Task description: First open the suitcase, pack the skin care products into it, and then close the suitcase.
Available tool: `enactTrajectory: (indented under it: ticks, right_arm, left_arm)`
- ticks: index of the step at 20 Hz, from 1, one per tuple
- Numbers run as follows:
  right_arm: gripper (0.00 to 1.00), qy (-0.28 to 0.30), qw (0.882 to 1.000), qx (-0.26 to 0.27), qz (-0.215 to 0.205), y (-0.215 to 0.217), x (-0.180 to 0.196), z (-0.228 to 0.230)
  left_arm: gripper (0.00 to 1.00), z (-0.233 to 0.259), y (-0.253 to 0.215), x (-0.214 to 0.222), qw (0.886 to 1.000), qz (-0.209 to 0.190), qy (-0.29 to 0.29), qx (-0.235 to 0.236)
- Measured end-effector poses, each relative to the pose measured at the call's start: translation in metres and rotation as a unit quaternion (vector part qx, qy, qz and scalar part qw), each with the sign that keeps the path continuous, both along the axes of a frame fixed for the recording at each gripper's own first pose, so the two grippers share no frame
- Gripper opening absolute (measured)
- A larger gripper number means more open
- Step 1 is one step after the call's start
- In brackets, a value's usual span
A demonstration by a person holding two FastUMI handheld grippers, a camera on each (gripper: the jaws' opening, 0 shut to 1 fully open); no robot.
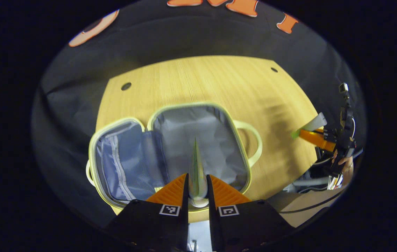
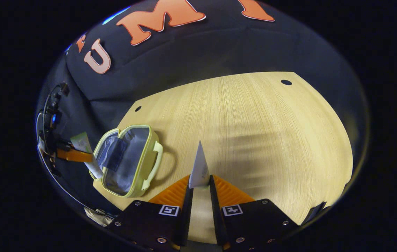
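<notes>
A pale yellow suitcase (image 1: pixel 170 150) lies open on the wooden table (image 1: pixel 219 84), its grey lining bare and its handle pointing right. My left gripper (image 1: pixel 197 182) is shut on a green-and-white skin care tube (image 1: pixel 197 171), held above the open case with its crimped end pointing away. My right gripper (image 2: pixel 200 182) is shut on a white tube (image 2: pixel 200 168), held over bare table to the right of the suitcase (image 2: pixel 128 159). In the left gripper view the right gripper (image 1: pixel 303 131) hangs at the table's right edge. The left gripper (image 2: pixel 79 154) and its tube (image 2: pixel 86 148) appear at far left in the right gripper view.
Small round holes (image 1: pixel 126 86) mark the table's far corners. Black cloth surrounds the table. A hand (image 1: pixel 343 162) holds the right gripper at the far right of the left gripper view, with pale clutter below the table edge there.
</notes>
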State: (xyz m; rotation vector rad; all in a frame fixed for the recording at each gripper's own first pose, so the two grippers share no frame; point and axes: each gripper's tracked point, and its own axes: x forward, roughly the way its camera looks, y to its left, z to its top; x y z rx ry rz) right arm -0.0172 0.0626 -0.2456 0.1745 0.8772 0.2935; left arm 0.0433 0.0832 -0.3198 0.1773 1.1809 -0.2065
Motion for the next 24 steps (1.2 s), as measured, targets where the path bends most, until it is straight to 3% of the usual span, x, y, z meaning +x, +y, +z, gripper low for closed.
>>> enactTrajectory:
  ticks: [3, 7, 8, 9, 14, 19, 20, 23, 24]
  right_arm:
    - [0.31, 0.001, 1.000, 0.008, -0.023, 0.005, -0.003, 0.005]
    - [0.31, 0.016, 0.998, 0.005, -0.064, 0.006, -0.014, 0.000]
    - [0.26, 0.018, 0.997, 0.004, -0.071, 0.008, -0.019, 0.001]
    - [0.31, 0.019, 0.997, 0.000, -0.077, 0.008, -0.022, 0.001]
    - [0.31, 0.024, 0.995, -0.009, -0.100, 0.008, -0.032, 0.006]
    - [0.31, 0.018, 0.994, -0.007, -0.109, 0.015, -0.033, 0.016]
    - [0.31, 0.016, 0.994, -0.008, -0.108, 0.016, -0.034, 0.018]
    - [0.31, 0.010, 0.995, -0.011, -0.096, 0.023, -0.033, 0.027]
    - [0.31, 0.008, 0.996, -0.011, -0.089, 0.027, -0.030, 0.032]
  left_arm:
    - [0.26, -0.038, 0.014, 0.011, 0.998, 0.000, 0.062, -0.002]
    - [0.25, -0.068, 0.024, 0.032, 0.995, -0.002, 0.100, 0.013]
    - [0.26, -0.074, 0.025, 0.035, 0.994, -0.008, 0.106, 0.017]
    - [0.26, -0.080, 0.025, 0.037, 0.994, -0.011, 0.110, 0.019]
    - [0.26, -0.103, 0.027, 0.044, 0.992, -0.003, 0.129, 0.005]
    - [0.32, -0.105, 0.030, 0.048, 0.993, 0.006, 0.117, 0.007]
    - [0.43, -0.103, 0.026, 0.049, 0.993, 0.009, 0.113, -0.004]
    - [0.94, -0.094, 0.012, 0.038, 0.994, 0.003, 0.100, -0.034]
    - [0.98, -0.087, 0.009, 0.035, 0.995, -0.003, 0.087, -0.040]
